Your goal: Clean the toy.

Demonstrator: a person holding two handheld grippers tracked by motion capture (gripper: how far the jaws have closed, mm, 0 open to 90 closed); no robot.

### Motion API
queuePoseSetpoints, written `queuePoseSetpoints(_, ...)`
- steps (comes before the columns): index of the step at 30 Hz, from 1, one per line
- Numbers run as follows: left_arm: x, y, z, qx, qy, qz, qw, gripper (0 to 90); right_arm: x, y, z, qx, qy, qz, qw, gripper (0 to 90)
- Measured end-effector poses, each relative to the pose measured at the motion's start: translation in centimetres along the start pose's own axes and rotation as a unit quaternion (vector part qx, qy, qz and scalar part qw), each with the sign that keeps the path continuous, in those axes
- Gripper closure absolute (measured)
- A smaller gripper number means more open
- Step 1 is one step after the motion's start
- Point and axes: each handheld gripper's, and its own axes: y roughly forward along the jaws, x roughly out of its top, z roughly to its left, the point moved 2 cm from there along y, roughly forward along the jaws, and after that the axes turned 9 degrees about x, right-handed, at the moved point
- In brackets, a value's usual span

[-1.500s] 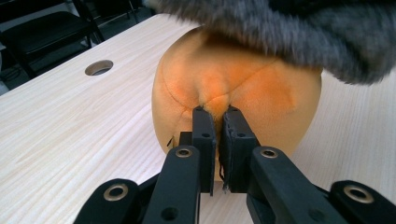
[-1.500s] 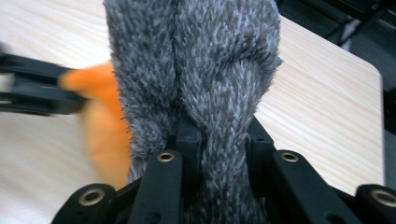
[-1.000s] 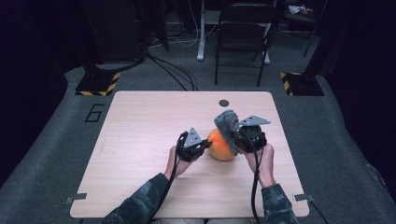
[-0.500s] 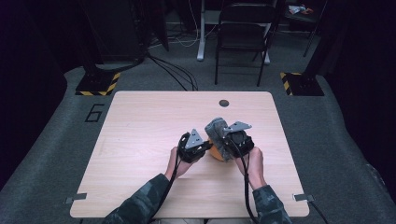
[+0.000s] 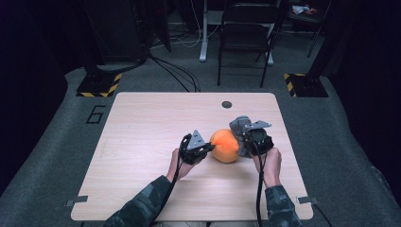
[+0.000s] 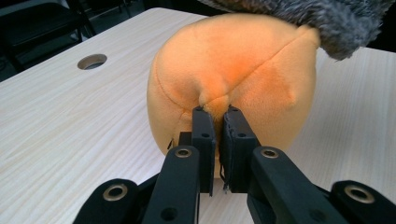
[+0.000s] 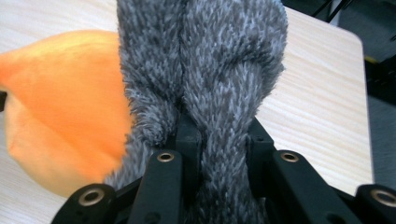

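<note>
Wooden table [image 5: 142,142], centre-right: orange plush ball [image 5: 225,145] pinched at a fabric fold by left gripper [image 6: 215,128], grey furry piece [image 7: 205,70] clamped by right gripper [image 7: 218,135]; risk: small fold slips w/ pull.

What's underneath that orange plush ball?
The orange plush ball sits on the wooden table. Grey fur lies against its right side. The spot directly beneath it is hidden.
</note>
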Motion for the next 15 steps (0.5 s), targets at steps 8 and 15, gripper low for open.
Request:
queuePoseSetpoints(8,-0.1,-0.1,0.6,0.002,-0.002,0.011,0.9999,81.3,0.2,0.3,0.7,0.079,0.016,-0.020,0.9965,73.2)
queuePoseSetpoints(15,2.2,-1.6,1.1,-0.005,-0.027,0.004,0.9996,49.9,0.0,0.7,0.8,0.082,0.022,-0.015,0.9963,73.3)
